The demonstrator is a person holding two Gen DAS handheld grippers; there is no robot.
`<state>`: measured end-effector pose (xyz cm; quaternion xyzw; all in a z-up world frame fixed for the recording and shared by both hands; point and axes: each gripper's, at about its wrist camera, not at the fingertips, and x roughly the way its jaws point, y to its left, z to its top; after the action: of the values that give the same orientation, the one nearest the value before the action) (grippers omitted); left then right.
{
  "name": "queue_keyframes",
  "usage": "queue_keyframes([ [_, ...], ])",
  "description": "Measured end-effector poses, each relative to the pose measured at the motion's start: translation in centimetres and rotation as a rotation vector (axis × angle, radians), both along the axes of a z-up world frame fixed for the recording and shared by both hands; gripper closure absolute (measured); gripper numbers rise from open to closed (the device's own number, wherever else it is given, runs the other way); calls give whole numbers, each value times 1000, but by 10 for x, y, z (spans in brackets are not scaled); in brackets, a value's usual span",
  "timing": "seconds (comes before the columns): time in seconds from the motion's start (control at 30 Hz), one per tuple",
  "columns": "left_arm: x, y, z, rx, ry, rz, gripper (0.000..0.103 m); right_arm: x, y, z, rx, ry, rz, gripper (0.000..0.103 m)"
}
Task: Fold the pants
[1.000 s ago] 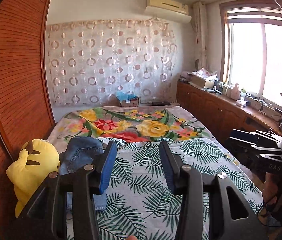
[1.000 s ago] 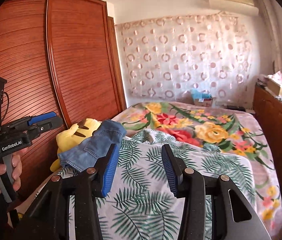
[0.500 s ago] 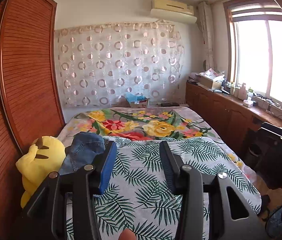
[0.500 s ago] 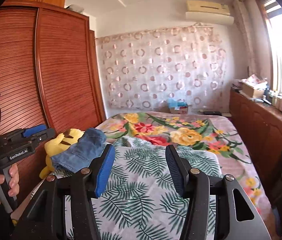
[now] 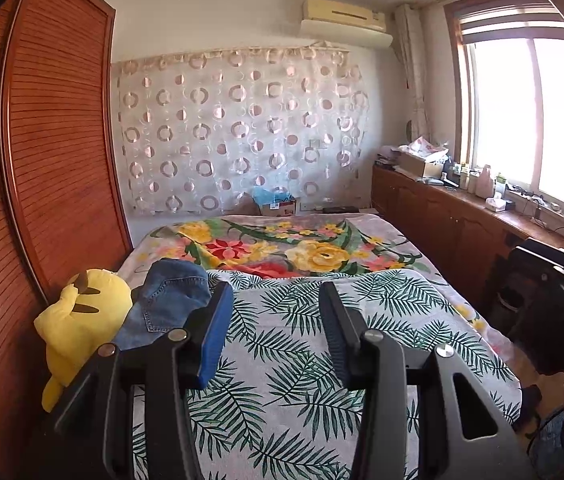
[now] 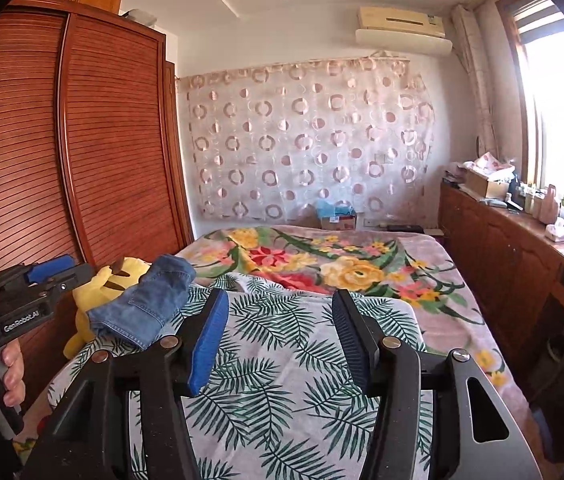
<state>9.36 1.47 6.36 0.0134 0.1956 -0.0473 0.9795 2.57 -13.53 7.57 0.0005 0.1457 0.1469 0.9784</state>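
Observation:
Folded blue denim pants point(image 5: 164, 304) lie at the left side of the bed, leaning on a yellow plush toy point(image 5: 82, 320); they also show in the right wrist view point(image 6: 148, 300). My left gripper point(image 5: 274, 308) is open and empty, held above the bed's near part, to the right of the pants. My right gripper point(image 6: 280, 312) is open and empty, also above the bed and apart from the pants. The left gripper shows from the side in the right wrist view point(image 6: 58, 270).
The bed carries a palm-leaf sheet point(image 5: 322, 360) and a floral blanket point(image 5: 282, 244). A wooden slatted wardrobe point(image 5: 42, 184) stands along the left. A wooden counter point(image 5: 462, 220) with clutter runs under the window on the right. A cardboard box point(image 5: 276, 204) sits beyond the bed.
Both grippers have risen and tilted up, so more of the room and ceiling shows and the bed sits lower in view. The pants have not moved. Both stay open.

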Motion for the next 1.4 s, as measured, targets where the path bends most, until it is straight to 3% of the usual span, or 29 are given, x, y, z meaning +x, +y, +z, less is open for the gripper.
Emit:
queue_keyframes([
  [1.4,-10,-5,6,6,-9,7,58,-2,-1,-3,-8,1,-11,47],
])
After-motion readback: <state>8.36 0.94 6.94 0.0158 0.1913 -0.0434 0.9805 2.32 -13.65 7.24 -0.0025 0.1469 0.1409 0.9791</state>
